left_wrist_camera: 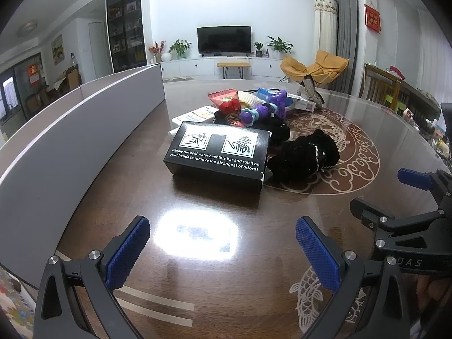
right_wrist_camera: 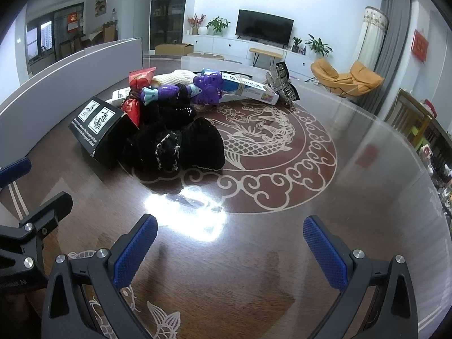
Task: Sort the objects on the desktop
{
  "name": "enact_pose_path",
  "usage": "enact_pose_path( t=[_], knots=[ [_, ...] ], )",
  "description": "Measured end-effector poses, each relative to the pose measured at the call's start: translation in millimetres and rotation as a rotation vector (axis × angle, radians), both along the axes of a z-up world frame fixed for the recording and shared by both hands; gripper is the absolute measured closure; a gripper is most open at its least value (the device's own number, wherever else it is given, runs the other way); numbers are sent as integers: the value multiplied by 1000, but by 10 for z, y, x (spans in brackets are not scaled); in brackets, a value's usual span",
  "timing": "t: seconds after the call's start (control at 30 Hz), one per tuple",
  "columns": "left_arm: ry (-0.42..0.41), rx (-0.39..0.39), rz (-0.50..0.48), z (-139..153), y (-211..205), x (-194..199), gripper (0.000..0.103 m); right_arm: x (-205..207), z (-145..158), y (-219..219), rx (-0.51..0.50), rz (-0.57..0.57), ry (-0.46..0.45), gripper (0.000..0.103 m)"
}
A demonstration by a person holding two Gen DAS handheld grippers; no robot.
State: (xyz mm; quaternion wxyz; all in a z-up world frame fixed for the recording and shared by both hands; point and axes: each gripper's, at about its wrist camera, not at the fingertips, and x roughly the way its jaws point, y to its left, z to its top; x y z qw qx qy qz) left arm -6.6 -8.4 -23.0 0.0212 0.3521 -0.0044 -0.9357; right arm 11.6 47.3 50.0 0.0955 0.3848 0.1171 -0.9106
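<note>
Both tongs are hovering low over the glossy dark-brown tabletop [left_wrist_camera: 93,212] with pale dragon-and-cloud inlay. Left tongs [left_wrist_camera: 223,250] are gaping wide, blue pads empty. Right tongs [right_wrist_camera: 230,250] likewise spread, gripping nothing.

The pile is sitting ahead of both, mid-tabletop. The black rectangular carton with white print [left_wrist_camera: 217,152] is lying flat at the near left of the pile, long axis running left-right across the left view, printed face up, text reading toward the left tongs. A black knitted fabric bundle with white trim [right_wrist_camera: 175,147] is touching its right end. Behind, a purple plastic toy [right_wrist_camera: 206,89] is resting on top, next to a red foil snack packet [left_wrist_camera: 226,100]. A long blue-and-white flat box [right_wrist_camera: 248,87] is lying at the back, long axis left-right, far end pointing right. A grey curved partition panel [left_wrist_camera: 70,141] is bordering the tabletop's left edge.
</note>
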Motion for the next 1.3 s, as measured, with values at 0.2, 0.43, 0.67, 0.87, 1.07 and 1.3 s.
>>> enact_pose_path(
  t=[0.2, 0.43, 0.67, 0.87, 1.07, 1.3],
  knots=[
    [-17, -1, -3, -16, -8, -16, 0, -30, -41, -41, 21, 1, -21, 0],
    [-25, -5, -4, -27, -6, -30, 0, -77, -92, -61, 38, -5, -51, 0],
    [-28, -1, -7, -32, -10, -33, 0, -114, -127, -35, 27, -10, -79, 0],
    [-32, -4, -6, -33, -8, -33, 0, -127, -135, -23, 12, -10, -90, 0],
    [-46, 0, -4, -49, -31, -44, 0, -141, -136, -7, -4, -9, -102, 0],
    [-88, -7, 4, -84, -74, -76, 0, -169, -151, 52, -50, -9, -133, 0]
  ],
)
